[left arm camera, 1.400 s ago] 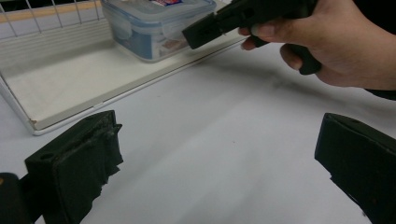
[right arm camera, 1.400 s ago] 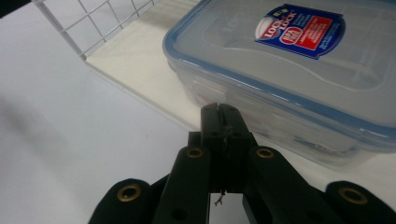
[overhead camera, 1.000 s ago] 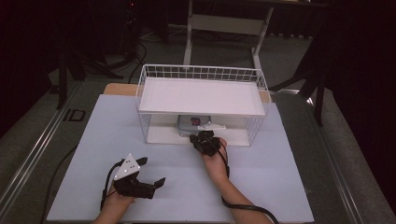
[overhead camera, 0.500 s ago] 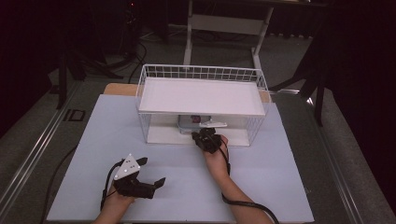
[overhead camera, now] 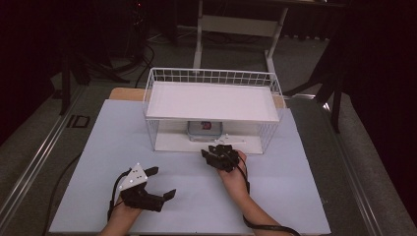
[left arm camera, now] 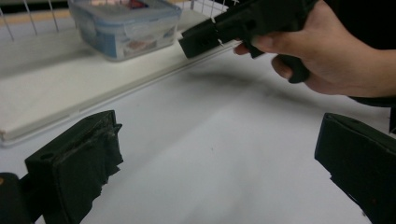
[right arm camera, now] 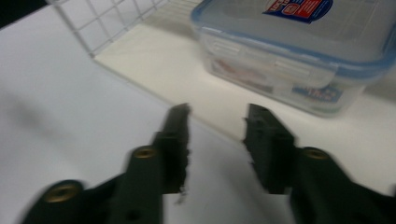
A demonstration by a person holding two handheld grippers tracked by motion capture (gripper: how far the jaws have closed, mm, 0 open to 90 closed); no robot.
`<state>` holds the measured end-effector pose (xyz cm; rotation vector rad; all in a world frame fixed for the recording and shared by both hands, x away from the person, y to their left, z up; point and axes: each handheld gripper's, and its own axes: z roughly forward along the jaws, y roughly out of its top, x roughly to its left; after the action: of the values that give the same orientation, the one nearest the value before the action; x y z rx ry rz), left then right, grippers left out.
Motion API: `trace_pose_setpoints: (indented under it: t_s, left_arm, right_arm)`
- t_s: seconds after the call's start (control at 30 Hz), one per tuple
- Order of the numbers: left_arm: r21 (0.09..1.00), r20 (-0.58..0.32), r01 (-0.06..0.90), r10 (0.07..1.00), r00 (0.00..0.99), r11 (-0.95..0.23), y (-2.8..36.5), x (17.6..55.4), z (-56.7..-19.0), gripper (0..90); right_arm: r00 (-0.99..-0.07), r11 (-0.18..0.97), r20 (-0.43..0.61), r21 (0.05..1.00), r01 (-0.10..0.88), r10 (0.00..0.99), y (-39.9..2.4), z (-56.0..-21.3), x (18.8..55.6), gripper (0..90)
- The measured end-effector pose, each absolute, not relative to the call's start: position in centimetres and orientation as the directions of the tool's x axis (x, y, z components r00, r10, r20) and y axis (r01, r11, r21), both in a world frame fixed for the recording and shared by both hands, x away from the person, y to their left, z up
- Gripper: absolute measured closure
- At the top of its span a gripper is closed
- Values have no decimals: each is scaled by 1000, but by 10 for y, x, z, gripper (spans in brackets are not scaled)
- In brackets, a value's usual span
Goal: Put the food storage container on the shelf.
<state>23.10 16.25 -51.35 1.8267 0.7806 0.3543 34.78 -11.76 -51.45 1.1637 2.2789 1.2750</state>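
Observation:
A clear food container [overhead camera: 205, 129] with a blue-rimmed lid and a red label sits on the lower board of a white wire rack [overhead camera: 212, 77]. My right gripper [overhead camera: 220, 148] hovers just in front of that board and points at the container [right arm camera: 299, 51]. Its jaws [right arm camera: 217, 116] have just been opening, and they stand open with nothing between them, a short gap from the box. My left gripper [overhead camera: 161, 182] rests at the front left of the table, wide open [left arm camera: 219, 135] and empty. From there I see the container [left arm camera: 123, 23] and the right gripper [left arm camera: 198, 39] in a hand.
The rack carries a white top board [overhead camera: 211, 101] over the low shelf [right arm camera: 154, 60], with wire mesh walls [right arm camera: 116, 18] at the sides. It stands at the back of a pale table mat [overhead camera: 295, 182]. A cable [overhead camera: 268, 227] trails from the right hand.
The right hand has drawn back a little from the rack's lower shelf towards the person. The left gripper and the container have stayed where they were.

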Motion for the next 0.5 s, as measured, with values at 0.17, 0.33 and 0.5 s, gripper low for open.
trace_pose_setpoints:
  t_s: [0.17,0.33,0.5]
  left_arm:
    - [923,-121,326,652,749,-204,160,230,-510,11]
    - [914,-126,336,627,768,-228,158,234,-505,11]
    - [908,-105,325,610,786,-262,153,235,-497,11]
  right_arm:
    - [-661,280,139,827,486,737,-126,-509,334,248]
    - [-681,296,107,844,448,725,-134,-507,318,140]
    - [-696,317,86,845,430,713,-141,-500,305,137]
